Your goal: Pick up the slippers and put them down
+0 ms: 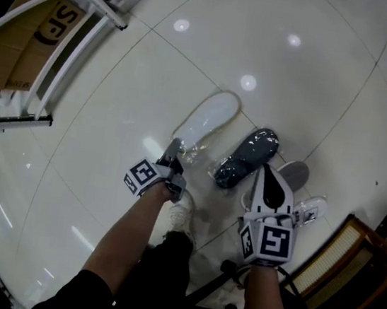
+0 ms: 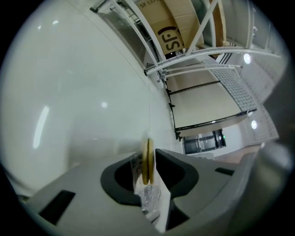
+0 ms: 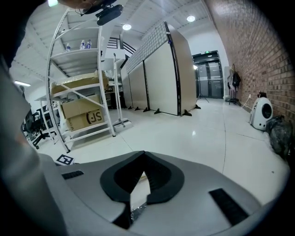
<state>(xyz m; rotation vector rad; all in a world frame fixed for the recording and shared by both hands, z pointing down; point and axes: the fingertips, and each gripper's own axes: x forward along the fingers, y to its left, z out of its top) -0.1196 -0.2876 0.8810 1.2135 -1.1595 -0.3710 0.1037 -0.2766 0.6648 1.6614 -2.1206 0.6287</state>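
Note:
A white slipper (image 1: 209, 120) in clear plastic lies stretched out over the pale tiled floor, pointing away from me. My left gripper (image 1: 174, 147) is shut on its near end. In the left gripper view the slipper's thin yellowish edge (image 2: 147, 156) and crinkled plastic sit clamped in the left gripper (image 2: 148, 173). A dark slipper (image 1: 248, 158), also wrapped in plastic, lies just to the right. My right gripper (image 1: 268, 169) sits at its right side. In the right gripper view the right gripper (image 3: 140, 182) is shut on a pale wedge and wrap; I take it for that slipper.
A white metal rack (image 1: 67, 39) with a cardboard box (image 1: 24, 41) stands at the far left. A wooden frame (image 1: 340, 256) is at the lower right. A grey rounded thing (image 1: 294, 173) lies beside the right gripper. My shoe (image 1: 181, 216) is below the left gripper. Partition panels (image 3: 156, 78) stand ahead.

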